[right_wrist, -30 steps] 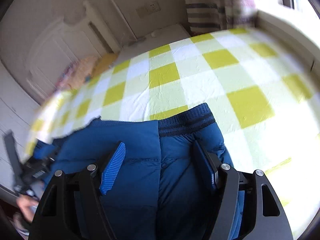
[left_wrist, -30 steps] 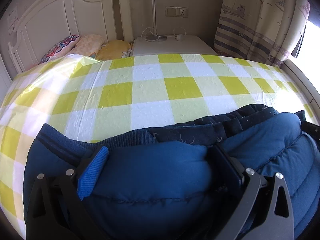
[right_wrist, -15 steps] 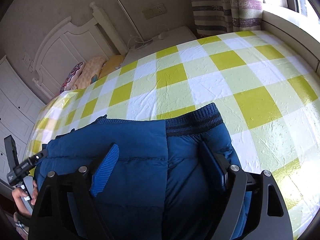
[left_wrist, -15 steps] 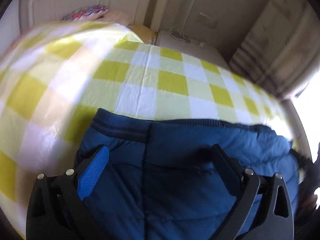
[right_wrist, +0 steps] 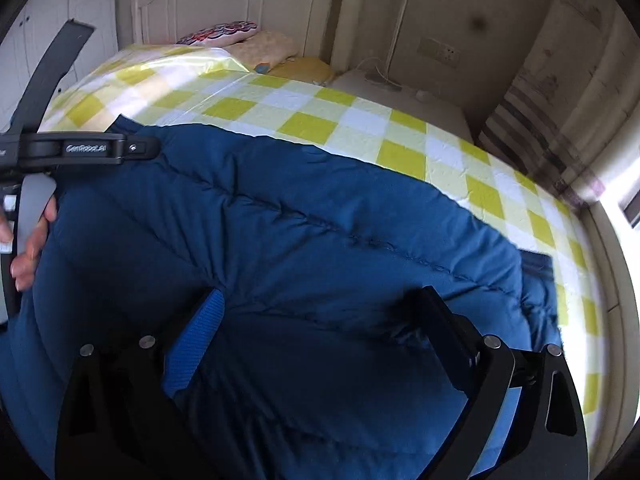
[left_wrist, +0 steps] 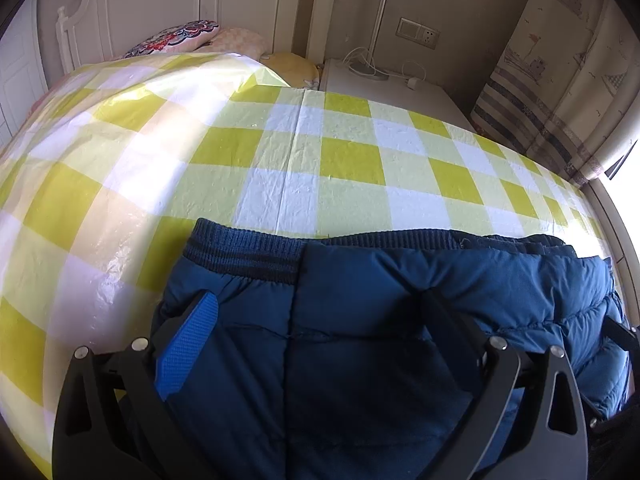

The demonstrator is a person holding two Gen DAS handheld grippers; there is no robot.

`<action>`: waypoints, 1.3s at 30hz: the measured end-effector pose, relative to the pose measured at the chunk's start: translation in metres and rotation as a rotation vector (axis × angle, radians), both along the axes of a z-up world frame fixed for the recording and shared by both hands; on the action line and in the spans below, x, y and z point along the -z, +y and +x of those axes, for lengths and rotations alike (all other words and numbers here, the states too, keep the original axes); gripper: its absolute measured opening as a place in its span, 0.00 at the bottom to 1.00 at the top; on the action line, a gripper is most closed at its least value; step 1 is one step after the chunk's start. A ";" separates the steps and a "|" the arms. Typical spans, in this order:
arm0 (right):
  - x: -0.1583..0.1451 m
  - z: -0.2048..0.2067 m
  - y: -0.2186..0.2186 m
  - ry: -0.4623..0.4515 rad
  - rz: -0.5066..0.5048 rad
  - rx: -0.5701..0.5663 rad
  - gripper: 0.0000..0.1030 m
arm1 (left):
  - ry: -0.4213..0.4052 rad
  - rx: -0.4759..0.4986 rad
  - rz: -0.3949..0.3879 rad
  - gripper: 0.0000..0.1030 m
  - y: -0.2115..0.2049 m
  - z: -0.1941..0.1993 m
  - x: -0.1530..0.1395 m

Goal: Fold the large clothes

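A dark blue padded jacket [left_wrist: 400, 312] with a ribbed knit hem [left_wrist: 248, 252] lies folded on the yellow-and-white checked bed cover [left_wrist: 280, 168]. My left gripper [left_wrist: 316, 312] is wide open, its fingers straddling the jacket near the ribbed hem. In the right wrist view the jacket [right_wrist: 304, 232] fills the middle. My right gripper [right_wrist: 320, 312] is also wide open over the quilted fabric. The left gripper's body [right_wrist: 80, 148] and the hand holding it show at the far left of that view.
A white headboard [left_wrist: 180, 8] and pillows [left_wrist: 188, 36] are at the back left. A white bedside cabinet [left_wrist: 400, 92] with a lamp pole and cables stands behind the bed. Striped curtains [left_wrist: 560, 80] hang on the right by a bright window.
Both grippers have shifted over the jacket. The right wrist view has swung left, so a broad quilted panel now fills it and the left gripper appears closer. Both stay open.
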State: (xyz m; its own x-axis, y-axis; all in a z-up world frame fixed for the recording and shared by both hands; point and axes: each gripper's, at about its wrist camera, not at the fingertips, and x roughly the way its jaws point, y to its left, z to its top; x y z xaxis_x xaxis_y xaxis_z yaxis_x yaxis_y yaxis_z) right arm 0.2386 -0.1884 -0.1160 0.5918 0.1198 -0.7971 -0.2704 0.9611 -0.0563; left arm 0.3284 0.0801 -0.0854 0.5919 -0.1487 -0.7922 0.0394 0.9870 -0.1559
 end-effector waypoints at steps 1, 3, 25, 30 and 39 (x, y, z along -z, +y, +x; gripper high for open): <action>0.001 0.001 -0.010 0.016 0.048 0.015 0.93 | 0.001 0.000 -0.001 0.98 0.000 0.000 0.000; -0.005 -0.003 -0.030 0.013 0.089 0.089 0.92 | -0.002 0.001 0.006 0.98 -0.001 -0.001 0.000; 0.009 -0.028 -0.145 0.002 0.296 0.372 0.94 | -0.013 -0.010 0.027 0.98 -0.004 -0.003 -0.002; -0.018 -0.051 -0.126 -0.079 0.269 0.345 0.94 | -0.065 0.005 0.051 0.97 -0.021 -0.041 -0.027; -0.002 -0.079 -0.031 -0.080 0.010 0.061 0.95 | -0.153 0.246 0.257 0.98 -0.102 -0.110 -0.004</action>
